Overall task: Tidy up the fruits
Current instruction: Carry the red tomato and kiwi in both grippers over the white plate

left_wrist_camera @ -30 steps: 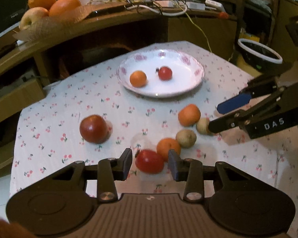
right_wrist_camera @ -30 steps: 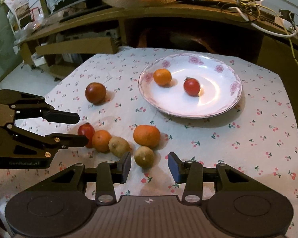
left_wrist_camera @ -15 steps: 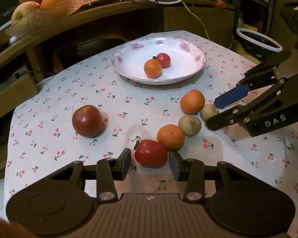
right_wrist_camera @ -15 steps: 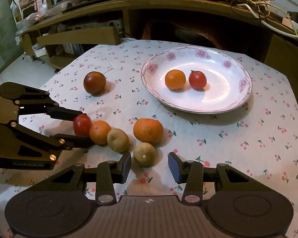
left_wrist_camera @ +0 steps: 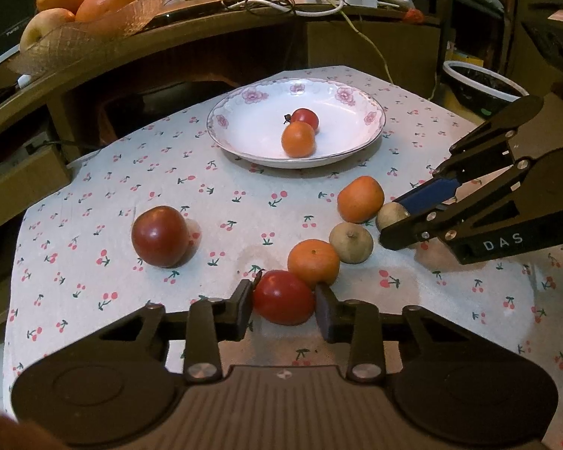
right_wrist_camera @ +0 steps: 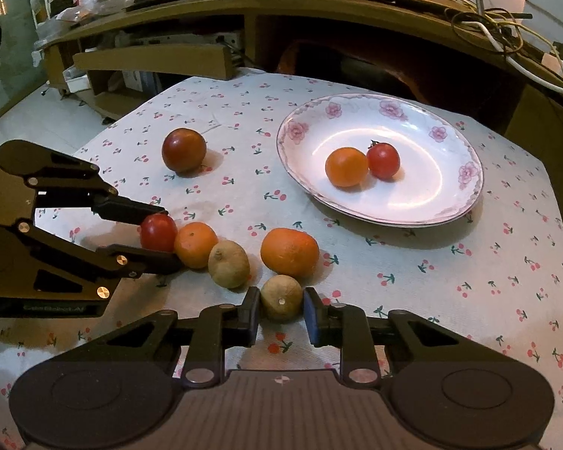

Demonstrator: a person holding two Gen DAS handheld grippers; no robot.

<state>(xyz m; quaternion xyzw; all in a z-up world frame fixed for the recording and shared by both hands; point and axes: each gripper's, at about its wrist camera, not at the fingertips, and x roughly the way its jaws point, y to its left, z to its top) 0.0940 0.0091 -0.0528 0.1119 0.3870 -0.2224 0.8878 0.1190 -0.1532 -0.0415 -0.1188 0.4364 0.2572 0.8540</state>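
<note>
Left gripper (left_wrist_camera: 283, 302): jaws set either side of a red tomato (left_wrist_camera: 283, 297), both pads at or just off its skin; whether they are pressing it cannot be told. Right gripper (right_wrist_camera: 281, 309): jaws likewise flank a small tan fruit (right_wrist_camera: 281, 303), pads close against its sides, firm clamping not confirmed. Both fruits rest on the cherry-print tablecloth (right_wrist_camera: 469, 281).

In the right wrist view, taking the tan fruit as centre: a large orange (right_wrist_camera: 289, 251) sits just at 12 o'clock, near or touching it. A second tan fruit (right_wrist_camera: 229, 264) lies at 10 o'clock, touching a smaller orange (right_wrist_camera: 195, 239) further along the same line, which in turn touches the red tomato held between the left gripper's fingers (right_wrist_camera: 131, 212). A dark red tomato (right_wrist_camera: 184, 149) stands alone, well apart, at 11 o'clock.

A white plate with a pink floral rim (right_wrist_camera: 465, 172) lies at 1 o'clock on the cloth. Inside it: one small orange (right_wrist_camera: 346, 167) and one small red tomato with stem (right_wrist_camera: 383, 160), touching each other.

Left wrist view: a wooden shelf (left_wrist_camera: 191, 33) behind the table carries a basket (left_wrist_camera: 75, 43) of oranges and a pale apple, at 11 o'clock.
</note>
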